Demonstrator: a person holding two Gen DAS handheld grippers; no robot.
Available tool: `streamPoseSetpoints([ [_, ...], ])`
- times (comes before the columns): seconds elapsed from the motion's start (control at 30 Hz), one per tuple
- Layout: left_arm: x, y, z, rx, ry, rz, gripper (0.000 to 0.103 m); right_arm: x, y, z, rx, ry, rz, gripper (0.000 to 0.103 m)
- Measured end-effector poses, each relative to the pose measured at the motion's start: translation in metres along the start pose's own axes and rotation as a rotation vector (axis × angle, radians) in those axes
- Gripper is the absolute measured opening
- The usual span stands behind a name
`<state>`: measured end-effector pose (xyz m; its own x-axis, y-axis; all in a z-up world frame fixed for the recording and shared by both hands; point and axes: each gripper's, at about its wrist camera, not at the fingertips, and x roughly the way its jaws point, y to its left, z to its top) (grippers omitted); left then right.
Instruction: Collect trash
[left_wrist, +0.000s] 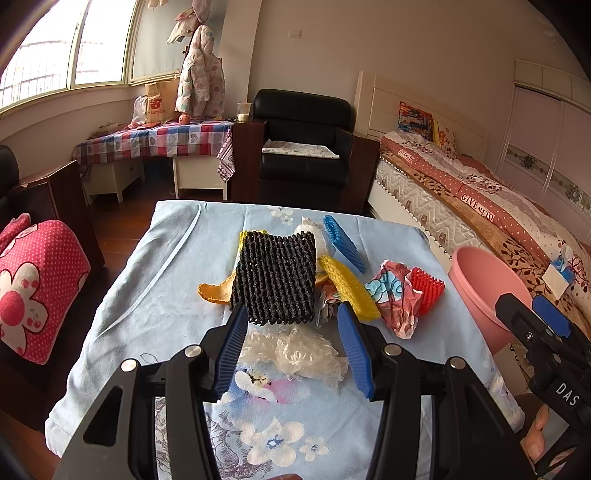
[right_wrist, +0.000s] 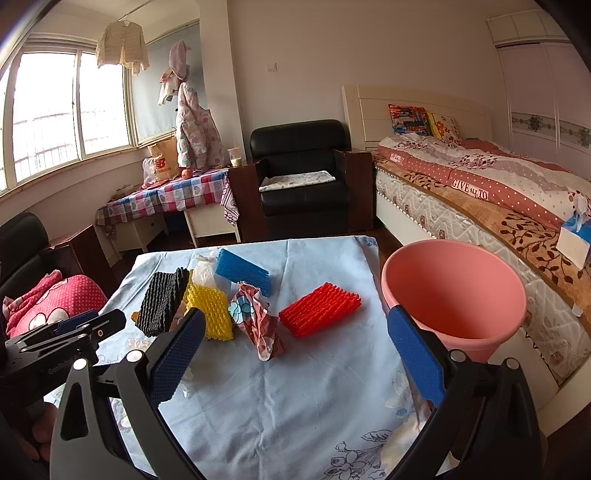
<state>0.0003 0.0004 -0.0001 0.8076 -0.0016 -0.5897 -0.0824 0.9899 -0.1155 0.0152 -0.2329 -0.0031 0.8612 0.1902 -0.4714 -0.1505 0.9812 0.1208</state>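
The pink bin (right_wrist: 454, 291) was the landmark here, standing just off the right edge of the table (right_wrist: 295, 398) with its blue floral cloth, mouth open and, as far as the view reached, nothing in it. Away from the bin, toward the far left of the pile, sat the black foam net (left_wrist: 275, 278), the biggest piece, half propped on the others; it looked feather-light and springy, so a pinch across its near edge should do. Closer to the bin lay the yellow foam net (right_wrist: 210, 310), then the blue foam net (right_wrist: 243, 273) behind it, and nearest the bin the red foam net (right_wrist: 319, 314), all soft ribbed sleeves that would squash rather than slip. The crumpled wrapper (right_wrist: 258, 325) lay between yellow and red, thin and crinkly, best taken at its bunched middle. The bubble wrap (left_wrist: 295, 350), farthest from the bin on the near side, was slick and flimsy, likely to slide unless gathered. The left gripper (left_wrist: 291, 317) hung over it, jaws about halfway apart and holding nothing, bubble wrap showing between them. The right gripper (right_wrist: 295, 350) was spread to its widest, empty, beside the bin. An orange peel (left_wrist: 214, 291) peeked from under the black net.
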Motion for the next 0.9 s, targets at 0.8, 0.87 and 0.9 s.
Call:
streamPoseSetpoints([
  [0.8,0.0073,0.0065,-0.0071,-0.002,0.008,-0.002,0.05,0.0029,-0.0055,-0.004,0.02,0.008,-0.015,0.099],
  [0.87,0.0074,0.0066,-0.0071,-0.002,0.009,-0.002,0.05,0.0028,-0.0058,-0.0039,0.023,0.009,-0.016,0.099],
  [0.9,0.0073,0.0067,-0.0071,-0.002,0.009,-0.002,0.05,0.0029,-0.0061,-0.0039,0.025,0.01,-0.017,0.099],
])
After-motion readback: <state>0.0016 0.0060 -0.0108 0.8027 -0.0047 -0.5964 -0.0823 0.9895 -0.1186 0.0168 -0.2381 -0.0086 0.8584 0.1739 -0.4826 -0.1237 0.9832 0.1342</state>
